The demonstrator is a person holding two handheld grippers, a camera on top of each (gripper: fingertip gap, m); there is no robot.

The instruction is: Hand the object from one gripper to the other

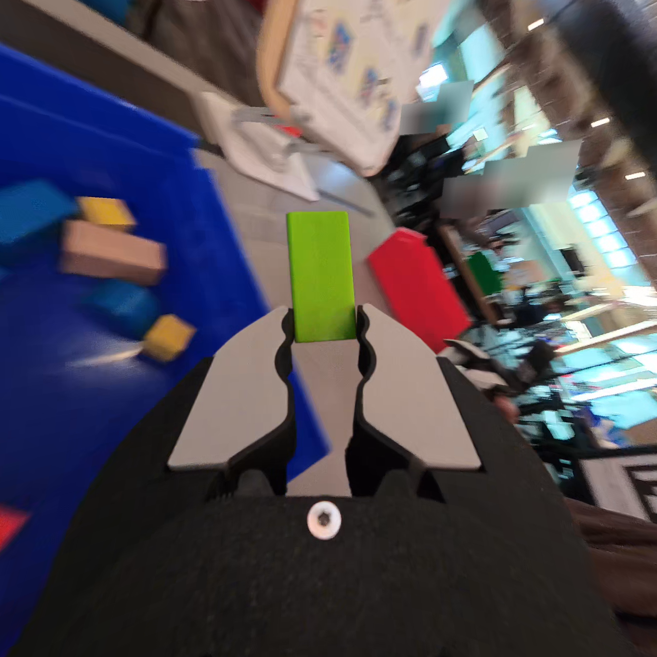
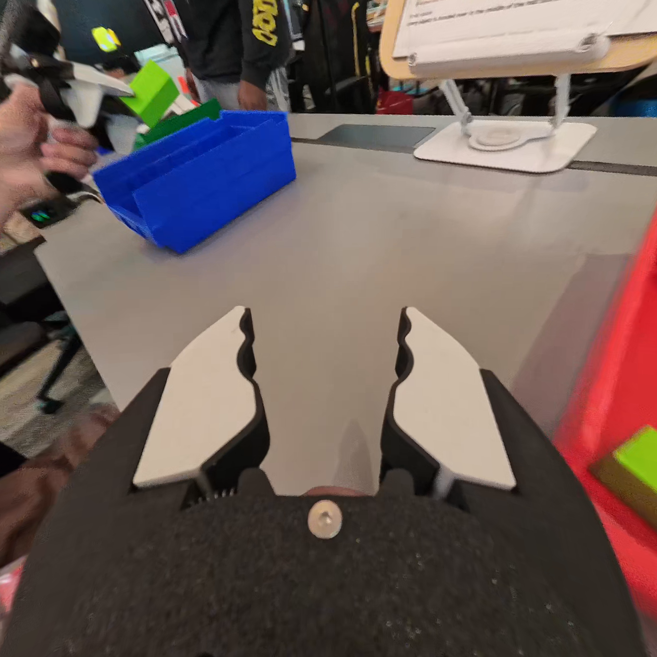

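Left gripper [image 1: 324,320]: pale smooth fingers with black wavy-edged pads, clamped on the near end of a lime-green block [image 1: 321,273], a flat matte rectangular slab held in the air above the blue bin [image 1: 199,227]. Right gripper [image 2: 326,320]: same make, fingers spread apart, holding nothing, over the smooth grey worktop [image 2: 355,241]. Blue bin: ribbed plastic, holds blurred coloured blocks.
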